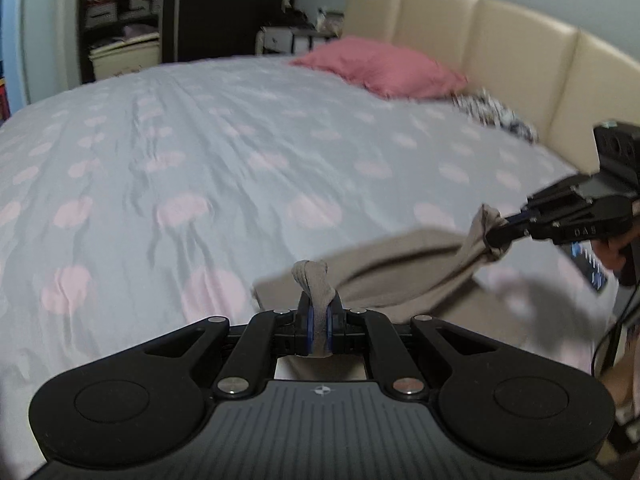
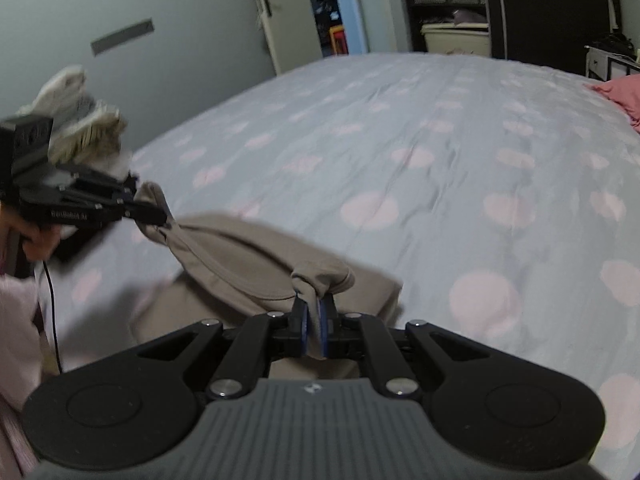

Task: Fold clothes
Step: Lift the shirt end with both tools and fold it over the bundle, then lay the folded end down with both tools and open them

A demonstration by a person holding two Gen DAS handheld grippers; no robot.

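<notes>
We've got both hand-held grippers pinching the tan garment [image 2: 240, 264]: left hand-held gripper [image 1: 319, 322] and right hand-held gripper [image 2: 314, 328] each clamp a bunched corner, lifting that edge over the bed [image 1: 200, 140] near its near edge. Looks like mid-fold; next we'd carry the edge across and lay it flat, corners aligned.

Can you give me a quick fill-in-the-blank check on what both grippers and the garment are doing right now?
1. The left gripper is shut on the ____ garment.
2. The right gripper is ____ on the same garment.
3. The garment hangs between the grippers above the ____.
4. The pillow by the headboard is ____ in colour.

Missing words: beige; shut; bed; pink
</notes>
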